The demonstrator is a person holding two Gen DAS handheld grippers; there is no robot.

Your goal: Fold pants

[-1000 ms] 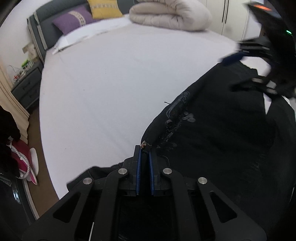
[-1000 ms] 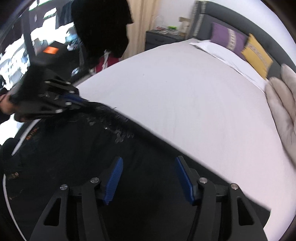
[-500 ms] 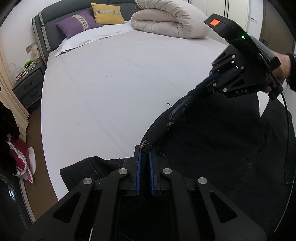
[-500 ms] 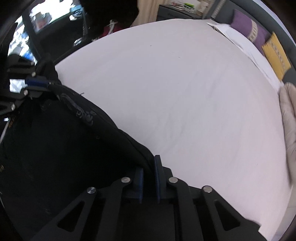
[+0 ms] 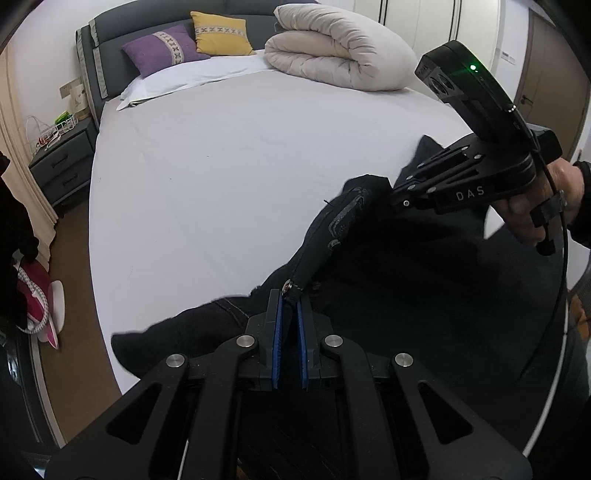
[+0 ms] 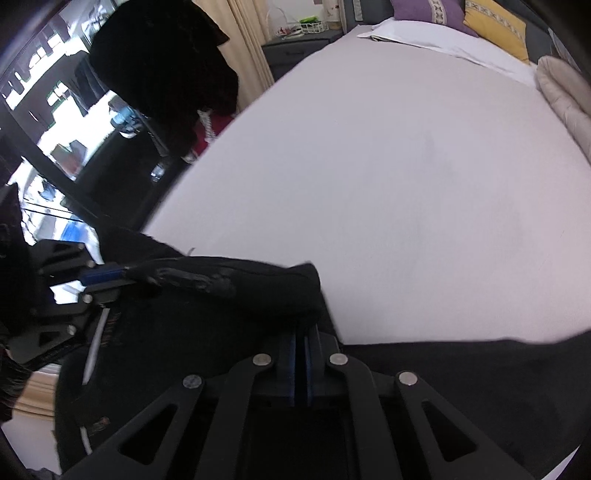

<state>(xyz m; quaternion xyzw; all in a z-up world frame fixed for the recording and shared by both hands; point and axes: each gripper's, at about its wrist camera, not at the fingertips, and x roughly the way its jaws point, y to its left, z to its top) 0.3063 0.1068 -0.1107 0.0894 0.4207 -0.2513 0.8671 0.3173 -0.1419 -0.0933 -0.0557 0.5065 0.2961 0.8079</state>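
Observation:
Black pants (image 5: 413,280) hang at the near edge of a white bed (image 5: 229,155), held up by their waistband. My left gripper (image 5: 289,299) is shut on the waistband by a metal button. My right gripper (image 6: 300,328) is shut on the other part of the waistband (image 6: 236,280). In the left wrist view the right gripper (image 5: 391,192) is up at the right, pinching the cloth. In the right wrist view the left gripper (image 6: 107,275) is at the left. The waistband stretches between them; the legs droop below, partly hidden.
A rolled beige duvet (image 5: 340,55) and purple (image 5: 162,48) and yellow (image 5: 221,33) pillows lie at the head of the bed. A dark nightstand (image 5: 62,162) stands at its left. Dark clothing (image 6: 162,66) hangs by the window. A pink item (image 5: 37,302) lies on the floor.
My right gripper, open over the pants a second ago, has shut on the waistband. Both grippers have lifted the pants higher off the bed and pulled the waistband taut.

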